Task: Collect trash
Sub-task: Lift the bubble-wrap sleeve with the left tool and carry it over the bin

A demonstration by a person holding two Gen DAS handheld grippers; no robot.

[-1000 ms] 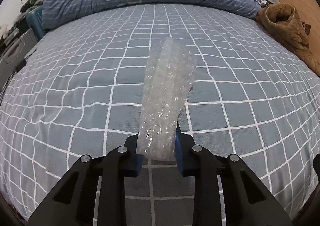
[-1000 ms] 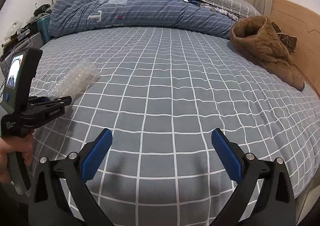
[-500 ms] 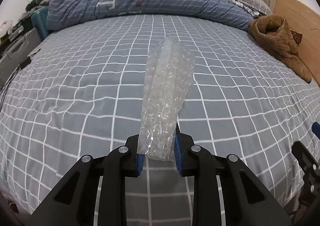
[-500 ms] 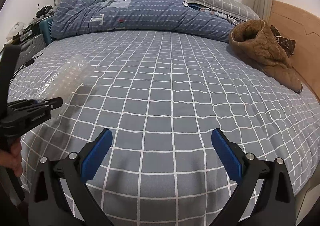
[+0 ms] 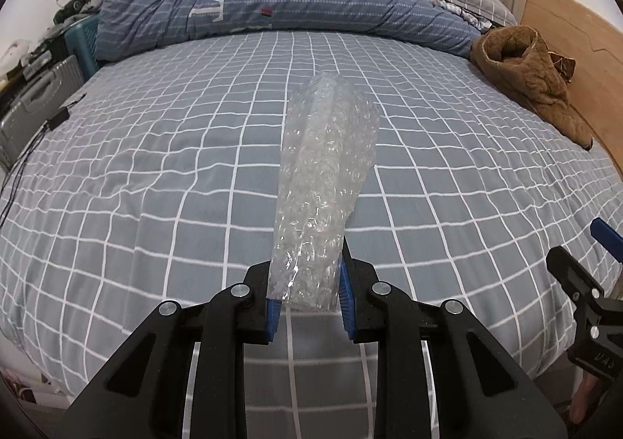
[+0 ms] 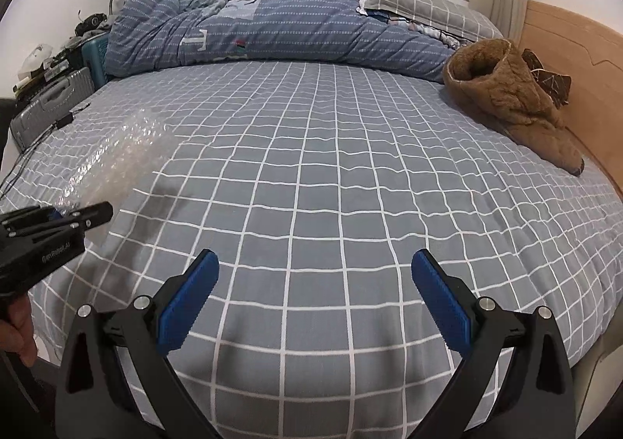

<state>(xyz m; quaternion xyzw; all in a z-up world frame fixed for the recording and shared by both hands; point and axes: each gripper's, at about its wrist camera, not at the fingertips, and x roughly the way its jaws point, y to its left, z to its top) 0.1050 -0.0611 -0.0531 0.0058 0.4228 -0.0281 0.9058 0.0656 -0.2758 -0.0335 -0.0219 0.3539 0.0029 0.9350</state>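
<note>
My left gripper (image 5: 307, 302) is shut on a clear piece of bubble wrap (image 5: 325, 182) and holds it in the air above the near part of the bed (image 5: 155, 166). The wrap sticks out forward from the blue pads. In the right wrist view the same wrap (image 6: 117, 158) shows at the left, held by the left gripper (image 6: 74, 219). My right gripper (image 6: 311, 299) is open and empty, over the bed's near edge. Part of it shows at the right edge of the left wrist view (image 5: 584, 283).
The bed has a grey checked sheet (image 6: 331, 186). A blue striped duvet (image 6: 272, 30) and a checked pillow (image 6: 420, 7) lie at the far side. A brown fleece garment (image 6: 510, 104) lies at the right by the wooden headboard (image 6: 576, 61). A grey case (image 6: 50, 104) and clutter stand at the left.
Both grippers have drawn back from the bed, so more of its near edge shows. The left gripper still holds the bubble wrap. The right gripper has stayed open.
</note>
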